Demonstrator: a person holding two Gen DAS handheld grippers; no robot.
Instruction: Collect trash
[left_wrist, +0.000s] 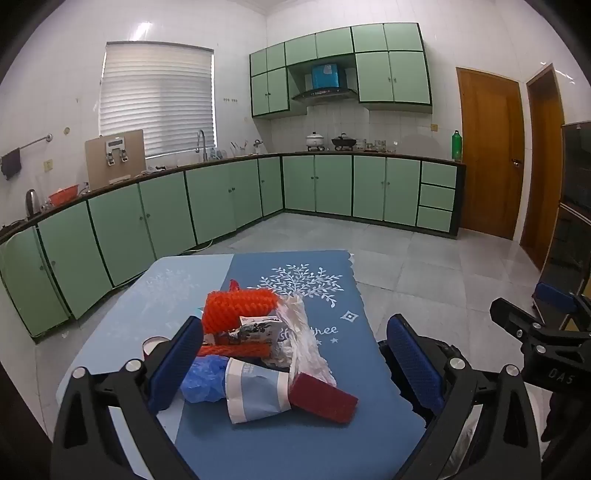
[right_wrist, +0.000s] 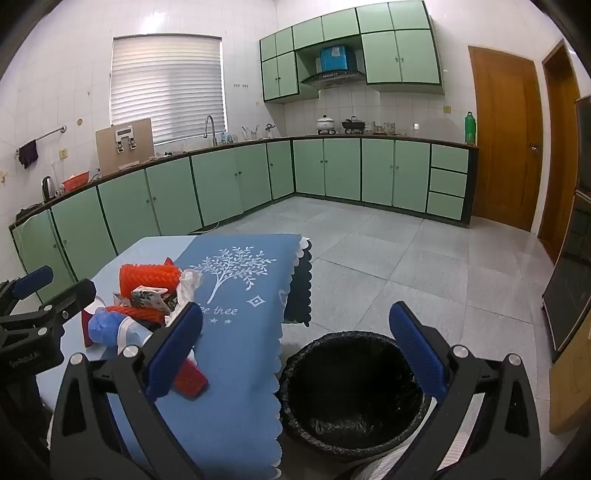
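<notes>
Start of collection: both grippers, left gripper (left_wrist: 295, 354) and right gripper (right_wrist: 295, 350), fingers wide, empty. Next: close on trash pile (left_wrist: 258, 343), carry to bin (right_wrist: 354, 391).

My left wrist camera looks forward and slightly down along my fingers, close over the near edge of the table (left_wrist: 325, 443). My right wrist camera faces the same way from the table's right edge, above the bin (right_wrist: 354, 387). Both share the trash pile (left_wrist: 258, 350), tablecloth and green cabinets (left_wrist: 332, 184).
</notes>
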